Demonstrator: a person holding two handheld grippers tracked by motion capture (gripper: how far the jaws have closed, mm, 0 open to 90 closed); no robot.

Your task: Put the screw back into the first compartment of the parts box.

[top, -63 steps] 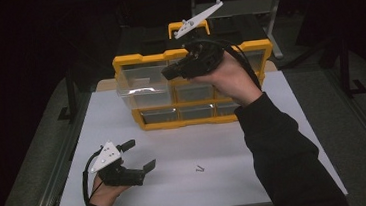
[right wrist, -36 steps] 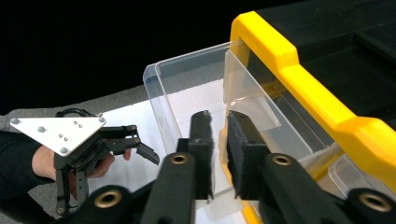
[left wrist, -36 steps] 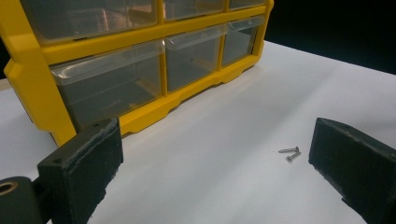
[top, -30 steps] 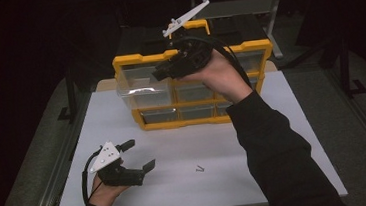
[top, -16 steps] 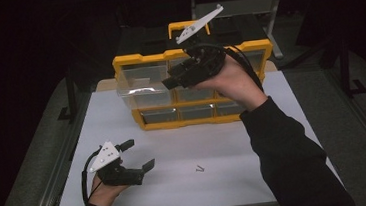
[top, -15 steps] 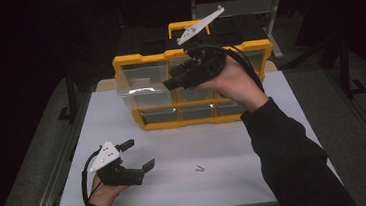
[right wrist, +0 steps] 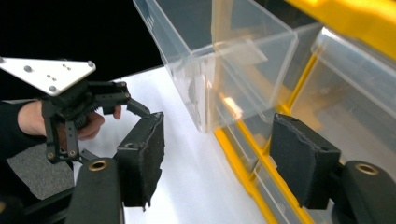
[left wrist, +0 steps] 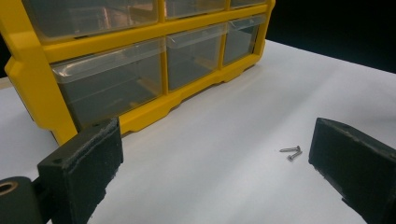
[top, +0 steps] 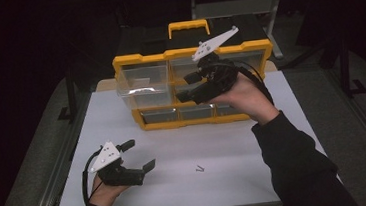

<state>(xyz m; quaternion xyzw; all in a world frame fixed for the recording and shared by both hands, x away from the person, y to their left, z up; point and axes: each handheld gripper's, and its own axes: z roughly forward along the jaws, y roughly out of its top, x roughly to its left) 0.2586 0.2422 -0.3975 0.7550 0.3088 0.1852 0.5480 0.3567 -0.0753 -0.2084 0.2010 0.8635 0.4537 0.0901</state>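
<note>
We hold right tongs (top: 183, 87) in front of yellow organiser (top: 142, 120), jaws parted, just been widening, nothing between them; pulled-out clear drawer (top: 141, 84) sits just left, likely next thing to handle. Left tongs (top: 139, 155) rest low over white worktop (top: 238, 178), jaws wide apart, empty, waiting near two small metal screws (left wrist: 291, 151). Drawer: thin glossy transparent plastic, boxy. Jaw pads: matte black, rough foam-like.
</note>
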